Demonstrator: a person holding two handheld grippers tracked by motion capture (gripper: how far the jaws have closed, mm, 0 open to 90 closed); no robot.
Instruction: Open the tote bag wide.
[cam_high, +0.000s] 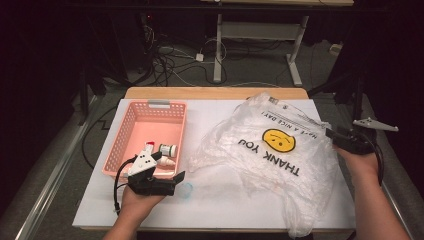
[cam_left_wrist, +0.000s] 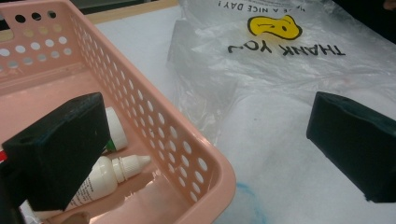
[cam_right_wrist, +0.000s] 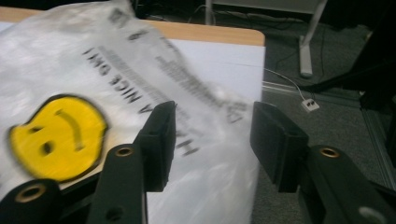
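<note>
Pink basket (cam_high: 131, 131) holds 2 bottles (cam_high: 168, 149) beside plastic bag (cam_high: 260, 165).

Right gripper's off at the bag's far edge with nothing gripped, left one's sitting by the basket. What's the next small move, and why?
Probably close the right gripper on the plastic bag edge lying between its open jaws and lift, to open the bag. The left gripper is open at the pink basket, where the dropper bottle waits.

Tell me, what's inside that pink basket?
The pink basket holds two small white bottles, one a dropper bottle, plus something red-tipped. The left gripper covers part of its near end.
</note>
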